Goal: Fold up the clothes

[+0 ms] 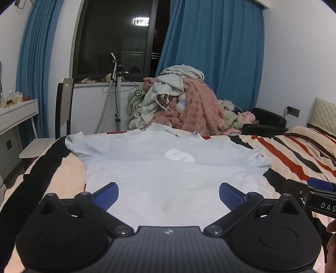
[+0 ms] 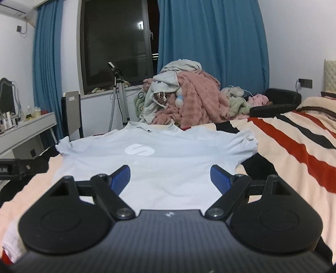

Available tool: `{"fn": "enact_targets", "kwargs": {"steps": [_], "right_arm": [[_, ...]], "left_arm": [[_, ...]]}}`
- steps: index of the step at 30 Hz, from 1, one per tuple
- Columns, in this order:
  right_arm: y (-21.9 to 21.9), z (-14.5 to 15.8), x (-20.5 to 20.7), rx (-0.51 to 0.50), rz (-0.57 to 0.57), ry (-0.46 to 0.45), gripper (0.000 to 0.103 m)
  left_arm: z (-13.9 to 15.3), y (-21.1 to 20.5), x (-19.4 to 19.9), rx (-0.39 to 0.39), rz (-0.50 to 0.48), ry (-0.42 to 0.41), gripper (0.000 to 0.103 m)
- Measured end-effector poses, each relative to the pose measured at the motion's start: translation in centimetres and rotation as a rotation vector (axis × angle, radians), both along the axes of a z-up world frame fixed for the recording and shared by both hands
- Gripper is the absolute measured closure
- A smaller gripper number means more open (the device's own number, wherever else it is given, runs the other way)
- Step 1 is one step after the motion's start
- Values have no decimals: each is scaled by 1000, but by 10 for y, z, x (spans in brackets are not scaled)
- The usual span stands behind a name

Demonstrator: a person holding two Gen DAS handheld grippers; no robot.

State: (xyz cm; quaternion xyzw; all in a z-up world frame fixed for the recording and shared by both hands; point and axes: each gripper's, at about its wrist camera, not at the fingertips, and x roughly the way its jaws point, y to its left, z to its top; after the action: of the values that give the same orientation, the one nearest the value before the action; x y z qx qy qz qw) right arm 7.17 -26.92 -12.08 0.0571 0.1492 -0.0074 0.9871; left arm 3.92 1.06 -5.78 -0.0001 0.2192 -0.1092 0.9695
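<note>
Pale T-shirt [image 1: 168,172] spread flat, unfolded, on striped bedspread [image 1: 298,155]; collar at far edge.
Left gripper [image 1: 169,194] and right gripper [image 2: 170,178] both hover over the near hem, blue pads wide apart, holding nothing. Left view alone shows a yellowish stain [image 1: 168,204] near the hem. Right view alone shows an air conditioner [image 2: 14,10], top left. Clothes pile [image 2: 184,98] beyond the collar.

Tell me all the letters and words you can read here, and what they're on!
"S": a big white letter on the chest of the light blue T-shirt spread on the striped bed cover.
"DAS": white letters on the black body of the right gripper, cut off at the picture's edge.
Patches on the green blanket in the laundry pile: too small to read.
Bottles on the desk: labels too blurred.
</note>
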Motion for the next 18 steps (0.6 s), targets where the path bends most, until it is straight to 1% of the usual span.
{"fn": "enact_targets", "kwargs": {"steps": [7,13,15,18], "right_arm": [[-3,-7,-3,10,-8,14,19],[-7,-5,-2,33,-17,10,19],[-13,-6,1,91,-3,21,19],[-27,-10,5,219,9,34,19]], "left_arm": [[-4,-5,3,7,4,17,0],[-6,-7,2,26,24,6,0],[-6,-6,3,24,30,9,0],[-5,-4,4,17,38,13,0]]}}
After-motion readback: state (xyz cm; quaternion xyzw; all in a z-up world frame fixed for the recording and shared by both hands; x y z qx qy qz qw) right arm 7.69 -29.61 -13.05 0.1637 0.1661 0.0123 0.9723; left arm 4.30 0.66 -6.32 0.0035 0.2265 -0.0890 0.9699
